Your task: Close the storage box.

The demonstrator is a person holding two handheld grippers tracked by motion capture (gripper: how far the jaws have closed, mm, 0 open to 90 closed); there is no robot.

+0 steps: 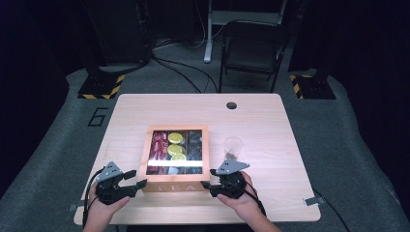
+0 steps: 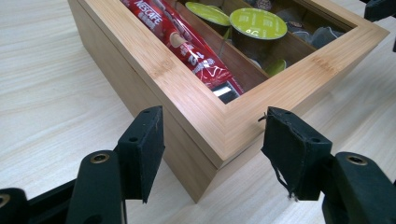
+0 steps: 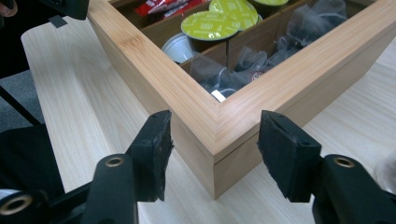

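One bamboo tea box [image 1: 175, 186], lid down, near the table's [image 1: 270, 193] front edge, left gripper [image 1: 131, 179] and right gripper [image 1: 207, 185] each straddling a front corner with released jaws, apparently to shift it; inside, three green-lidded pods [image 1: 176, 137]; one clear cup [image 1: 233, 147] beside.

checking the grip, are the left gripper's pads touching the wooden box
Apart. The left gripper view shows the left gripper straddling the wooden box corner, with a gap beside each pad.
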